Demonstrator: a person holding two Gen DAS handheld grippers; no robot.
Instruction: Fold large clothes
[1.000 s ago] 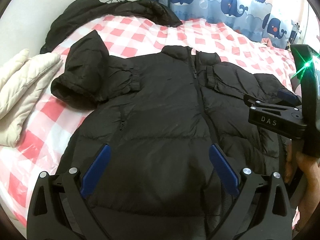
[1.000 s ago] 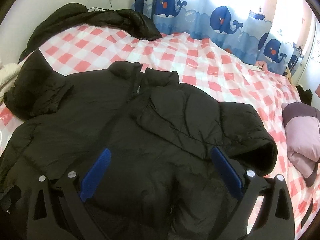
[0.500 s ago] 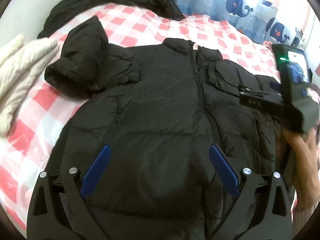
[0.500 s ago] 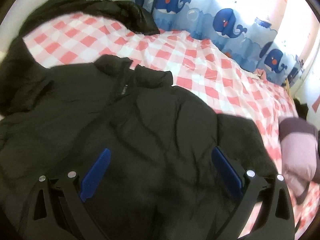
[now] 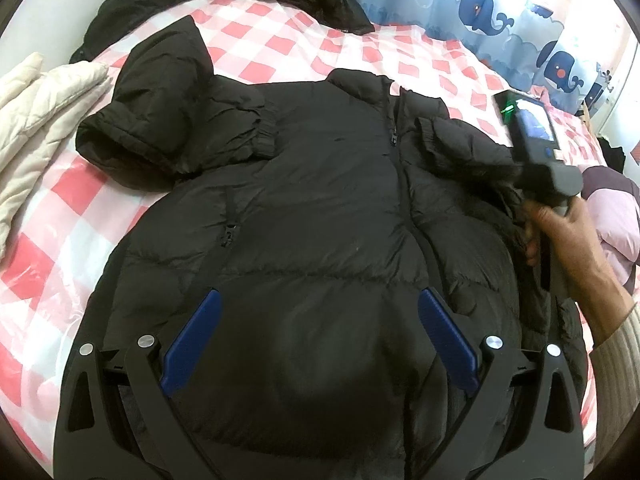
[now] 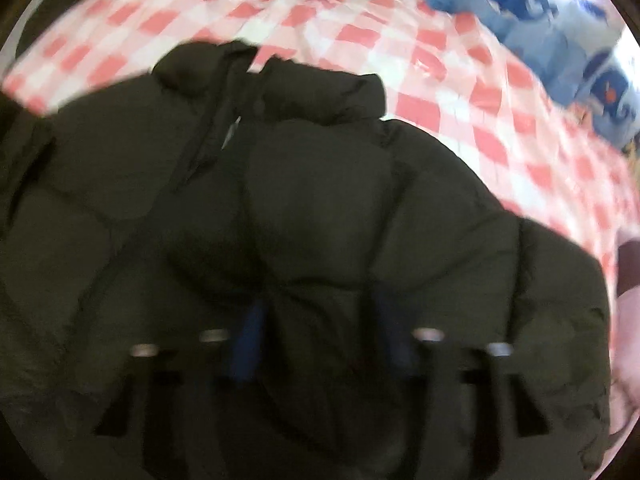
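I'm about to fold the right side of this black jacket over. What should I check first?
1. Right gripper on the black jacket: ok; its jaws have just been closing, with fabric bunched between them.
2. Grip firm: cannot tell, picture blurred.
3. Left gripper free: ok, open above the hem.
4. Both sleeves folded in: ok.
5. Zip closed: ok.
6. Cream quilted garment clear of jacket: ok.

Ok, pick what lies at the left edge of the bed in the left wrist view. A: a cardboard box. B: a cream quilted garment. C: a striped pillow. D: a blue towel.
B: a cream quilted garment lies on the checked bed cover, left of the black jacket.
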